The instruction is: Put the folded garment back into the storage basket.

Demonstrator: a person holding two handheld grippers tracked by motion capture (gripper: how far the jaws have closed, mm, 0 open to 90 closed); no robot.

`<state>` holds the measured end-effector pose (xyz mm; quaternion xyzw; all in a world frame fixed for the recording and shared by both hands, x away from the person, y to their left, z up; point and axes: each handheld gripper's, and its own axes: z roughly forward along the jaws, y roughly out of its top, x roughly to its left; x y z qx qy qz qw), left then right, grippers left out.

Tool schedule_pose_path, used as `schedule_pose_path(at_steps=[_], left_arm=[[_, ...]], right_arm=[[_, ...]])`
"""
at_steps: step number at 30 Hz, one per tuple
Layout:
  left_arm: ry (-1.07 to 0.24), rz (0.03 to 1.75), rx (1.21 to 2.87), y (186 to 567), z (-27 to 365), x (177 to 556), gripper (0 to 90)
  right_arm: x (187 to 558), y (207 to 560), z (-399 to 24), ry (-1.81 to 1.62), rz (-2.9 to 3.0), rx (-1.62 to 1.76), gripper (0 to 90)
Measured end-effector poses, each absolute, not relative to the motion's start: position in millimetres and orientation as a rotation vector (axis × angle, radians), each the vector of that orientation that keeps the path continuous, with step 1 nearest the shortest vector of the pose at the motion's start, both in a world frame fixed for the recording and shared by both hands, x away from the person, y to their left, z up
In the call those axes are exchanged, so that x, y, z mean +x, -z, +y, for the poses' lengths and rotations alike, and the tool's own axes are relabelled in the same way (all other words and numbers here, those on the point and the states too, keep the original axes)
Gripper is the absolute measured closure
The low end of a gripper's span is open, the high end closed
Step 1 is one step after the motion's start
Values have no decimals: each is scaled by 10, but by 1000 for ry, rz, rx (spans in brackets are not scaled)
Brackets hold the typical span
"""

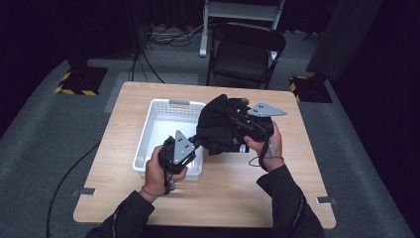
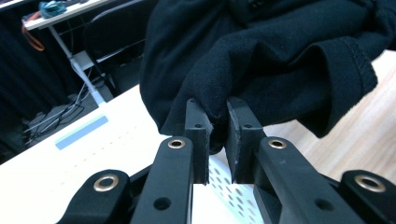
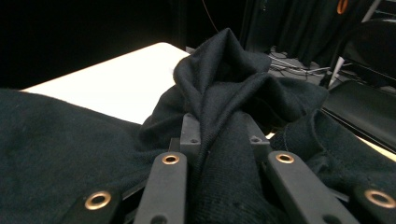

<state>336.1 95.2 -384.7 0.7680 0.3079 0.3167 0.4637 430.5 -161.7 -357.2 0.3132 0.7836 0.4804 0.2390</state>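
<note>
High view puts the black garment (image 1: 220,124) bunched in the air over the right end of the white basket (image 1: 158,111) on the desk (image 1: 233,193). Left tool (image 2: 217,126) pinches a fold between nearly closed jaws; right tool (image 3: 219,133) clamps another bunch of the cloth.

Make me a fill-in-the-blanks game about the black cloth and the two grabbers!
1. Both grippers are shut on the black cloth, whose colour is ____.
2. The left gripper pinches a fold of the cloth above the white ____.
3. The basket sits on a ____ table.
4. Behind the table stands a black folding ____.

Missing words: black; basket; wooden; chair
</note>
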Motion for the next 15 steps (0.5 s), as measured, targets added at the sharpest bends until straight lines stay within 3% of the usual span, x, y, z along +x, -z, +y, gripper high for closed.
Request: schedule_pose_path(at_steps=[15], left_arm=[[-804, 851, 1863, 3903, 1317, 3369, 799]], right_arm=[[4412, 3705, -1160, -1300, 2244, 797, 763]])
